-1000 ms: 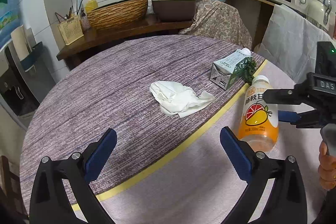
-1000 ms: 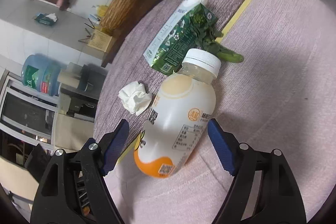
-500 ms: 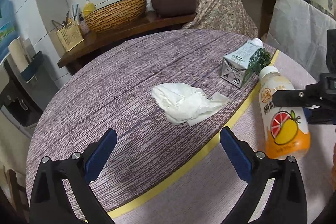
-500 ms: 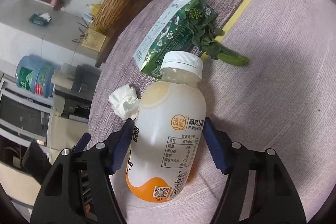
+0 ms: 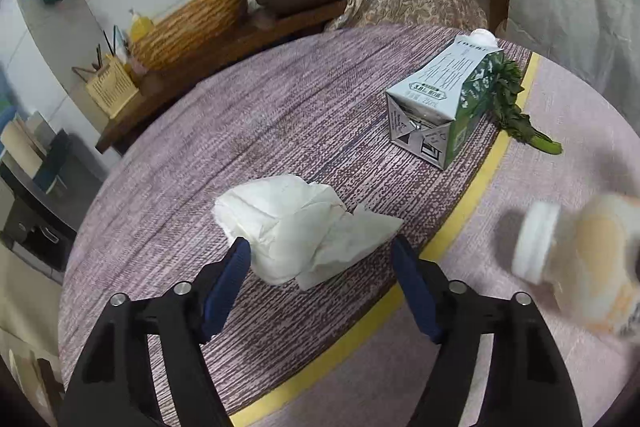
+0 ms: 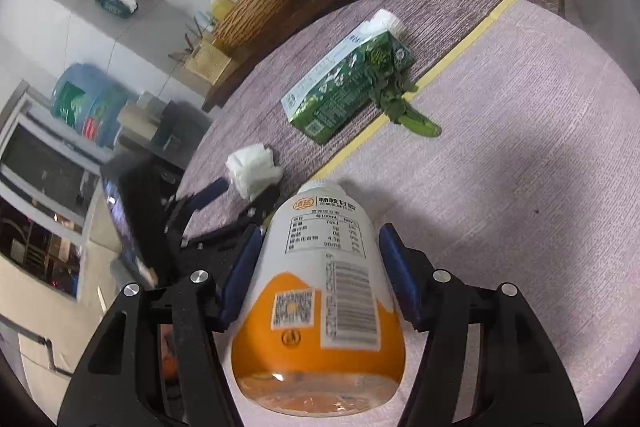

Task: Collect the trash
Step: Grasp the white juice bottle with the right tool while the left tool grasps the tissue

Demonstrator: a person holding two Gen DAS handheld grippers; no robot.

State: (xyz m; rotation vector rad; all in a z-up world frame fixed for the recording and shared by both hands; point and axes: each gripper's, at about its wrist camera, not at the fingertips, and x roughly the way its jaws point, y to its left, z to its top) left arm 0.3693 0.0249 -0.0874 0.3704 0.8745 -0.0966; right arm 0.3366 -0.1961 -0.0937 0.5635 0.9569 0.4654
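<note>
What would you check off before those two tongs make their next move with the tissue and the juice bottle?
1. Crumpled white paper tissue lies between the left tongs, whose jaws have just been closing: ok.
2. Left pads pressing on the tissue: not ok, one pad touches its edge, the other stands apart.
3. Orange-and-white plastic juice bottle clamped in the right tongs, whose jaws have just been closing on it: ok.
4. Bottle's white cap on: ok.
5. Green-and-white drink carton and leafy green vegetable scrap still on the purple-clothed round table: ok, left for later.
6. Trash bin within reach: cannot tell, none in view.
</note>
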